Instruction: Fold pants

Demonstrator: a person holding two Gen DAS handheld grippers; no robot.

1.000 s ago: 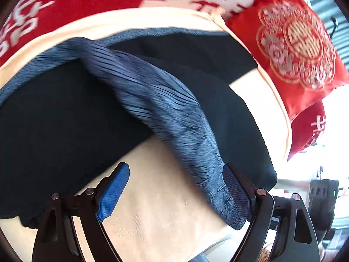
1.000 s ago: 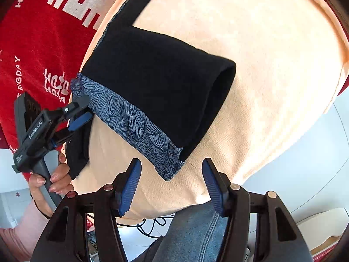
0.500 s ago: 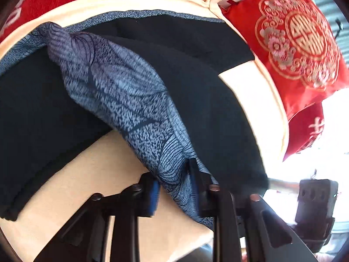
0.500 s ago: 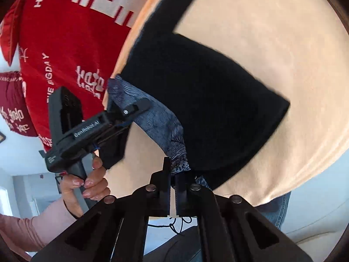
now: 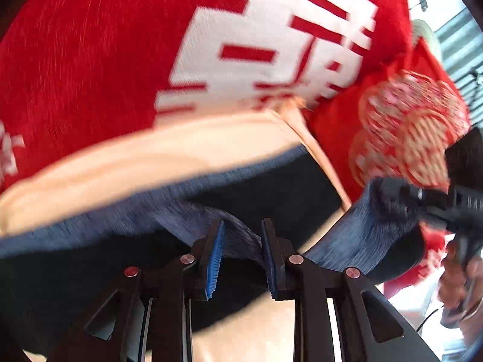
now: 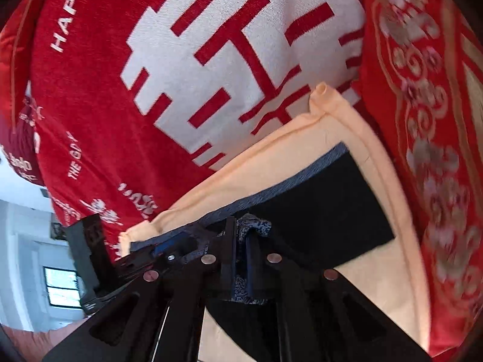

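Observation:
The black pants (image 5: 75,277) with a blue patterned band (image 5: 356,241) lie on a peach cloth (image 5: 151,157). My left gripper (image 5: 241,229) is shut on the patterned band and holds it lifted over the black fabric. My right gripper (image 6: 240,226) is shut on the same band a little further along; it shows at the right of the left wrist view (image 5: 434,202). The pants (image 6: 326,217) lie flat beyond it, band edge (image 6: 302,175) at the far side. The left gripper shows at the lower left of the right wrist view (image 6: 169,247).
A red blanket with white characters (image 6: 211,60) lies behind the peach cloth (image 6: 392,286). A red embroidered cushion (image 5: 404,132) stands at the right, also in the right wrist view (image 6: 437,150). The cloth's far corner (image 6: 323,96) is close ahead.
Both grippers closed on the patterned band, lifted it and carried it toward the far edge of the pants. The views now tilt toward the red blanket.

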